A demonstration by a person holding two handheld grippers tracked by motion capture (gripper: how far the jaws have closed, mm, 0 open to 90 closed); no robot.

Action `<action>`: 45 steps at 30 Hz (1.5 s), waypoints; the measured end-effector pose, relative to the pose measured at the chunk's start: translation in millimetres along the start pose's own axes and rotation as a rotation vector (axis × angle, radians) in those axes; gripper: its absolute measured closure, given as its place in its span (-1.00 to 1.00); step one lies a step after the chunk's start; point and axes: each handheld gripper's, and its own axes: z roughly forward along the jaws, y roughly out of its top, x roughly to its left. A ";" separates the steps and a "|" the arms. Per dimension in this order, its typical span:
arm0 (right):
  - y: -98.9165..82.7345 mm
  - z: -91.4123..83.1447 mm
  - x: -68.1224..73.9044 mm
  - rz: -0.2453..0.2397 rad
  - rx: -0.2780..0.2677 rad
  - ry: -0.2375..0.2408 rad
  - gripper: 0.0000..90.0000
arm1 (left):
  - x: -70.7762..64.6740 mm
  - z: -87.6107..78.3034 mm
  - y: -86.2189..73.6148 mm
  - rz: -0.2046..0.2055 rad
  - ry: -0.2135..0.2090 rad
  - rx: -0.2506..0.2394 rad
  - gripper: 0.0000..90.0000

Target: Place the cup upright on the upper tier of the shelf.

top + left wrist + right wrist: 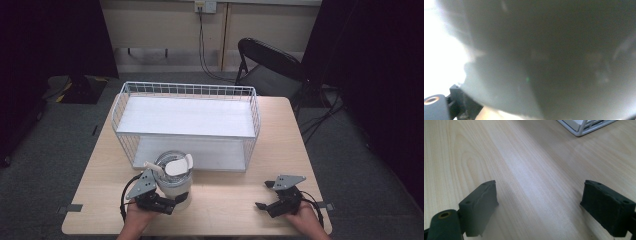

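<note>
Left edge of table (95, 165): bare wood runs from the near corner up along the wire shelf rack's side; open room there.

Left gripper (172, 204), high view: held low near the front edge, jaws reaching in against the lower body of a white lidded jug (174, 181). The jug stands upright on the table just in front of the wire shelf rack (186, 126), its top overlapping the rack's lower front rail in this view. Left gripper view: jug wall (549, 57) very close and blurred; one jaw base visible at lower left. Whether the jaws are pinched on the jug or only set around it: cannot tell.

Jug: lid with white flip tab on top; contents not visible.

Rack, centre of table: two tiers, upper shelf a bare white board inside a wire wall, lower shelf likewise bare where visible. It reaches close to the table's far edge; narrow wood strips remain at either side.

Right of jug: wide clear stretch of tabletop to the right gripper (266, 196).

Right gripper: near the front right corner, jaws spread wide, nothing between them. Right gripper view: bare wood between the jaws, rack corner (584, 127) at top right.
</note>
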 end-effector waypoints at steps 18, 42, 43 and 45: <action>0.0 0.0 0.0 0.000 0.000 0.000 -0.72 | -2.5 -7.2 13.5 0.053 0.010 -0.032 -0.80; 0.0 0.0 -0.1 0.000 0.000 0.000 -0.72 | 3.6 -10.9 62.4 -0.057 0.019 0.012 -0.79; 0.0 0.0 -0.1 0.000 0.000 0.000 -0.72 | 3.6 -10.9 62.4 -0.057 0.019 0.012 -0.79; 0.0 0.0 0.0 0.000 0.000 0.000 -0.73 | 5.3 -11.7 66.3 -0.059 0.020 0.009 -0.79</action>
